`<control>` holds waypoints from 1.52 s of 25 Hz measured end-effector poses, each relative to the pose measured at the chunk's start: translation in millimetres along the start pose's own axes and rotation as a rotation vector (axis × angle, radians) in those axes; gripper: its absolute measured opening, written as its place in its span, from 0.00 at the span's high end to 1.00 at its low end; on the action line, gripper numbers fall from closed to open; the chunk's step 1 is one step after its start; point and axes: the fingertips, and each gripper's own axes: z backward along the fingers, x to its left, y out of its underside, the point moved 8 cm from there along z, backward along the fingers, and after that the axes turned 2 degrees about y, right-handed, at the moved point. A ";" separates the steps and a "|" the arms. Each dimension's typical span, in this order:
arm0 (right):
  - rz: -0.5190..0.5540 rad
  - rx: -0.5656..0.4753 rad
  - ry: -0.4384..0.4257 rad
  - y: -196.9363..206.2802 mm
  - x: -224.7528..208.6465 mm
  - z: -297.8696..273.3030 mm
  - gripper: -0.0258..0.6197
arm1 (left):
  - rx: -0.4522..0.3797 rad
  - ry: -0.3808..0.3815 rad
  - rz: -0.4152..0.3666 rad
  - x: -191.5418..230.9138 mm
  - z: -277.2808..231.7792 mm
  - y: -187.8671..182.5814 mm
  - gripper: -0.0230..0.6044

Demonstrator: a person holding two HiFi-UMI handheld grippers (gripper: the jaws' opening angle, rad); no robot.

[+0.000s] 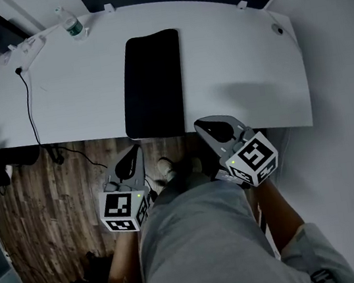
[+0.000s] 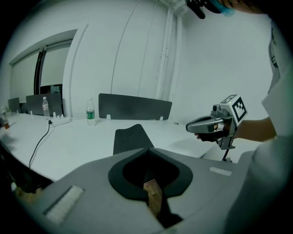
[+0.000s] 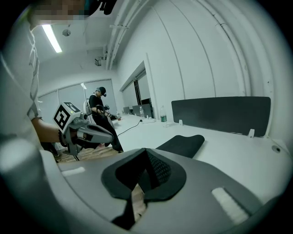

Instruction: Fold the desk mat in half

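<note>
Black desk mat (image 1: 153,84) lies beyond the left gripper (image 1: 132,154) and right gripper (image 1: 203,127), both closed empty.

Overhead plus two low (shared mat (image 1: 153,84))

Desk mat (image 1: 153,84) matt blk — table (image 1: 231,62) smooth, floor (image 1: 35,213) wood.

White table (image 1: 240,74) holds a desk mat (image 1: 153,84) (at its near edge), bottle (image 1: 72,24) and cable (image 1: 30,107).
</note>
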 end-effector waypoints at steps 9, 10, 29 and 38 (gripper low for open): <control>-0.022 -0.026 -0.044 -14.5 -4.9 12.2 0.95 | -0.037 0.009 -0.024 -25.4 -0.8 -21.9 0.93; -0.027 -0.031 -0.047 -15.8 -5.2 13.0 0.95 | -0.038 0.012 -0.025 -27.3 -0.8 -22.8 0.93; -0.012 -0.019 -0.072 -20.2 -4.1 21.3 0.95 | -0.051 0.009 -0.037 -40.4 1.8 -34.6 0.93; -0.009 -0.015 -0.082 -15.6 -1.6 22.8 0.95 | -0.046 0.006 -0.033 -44.4 3.0 -31.4 0.93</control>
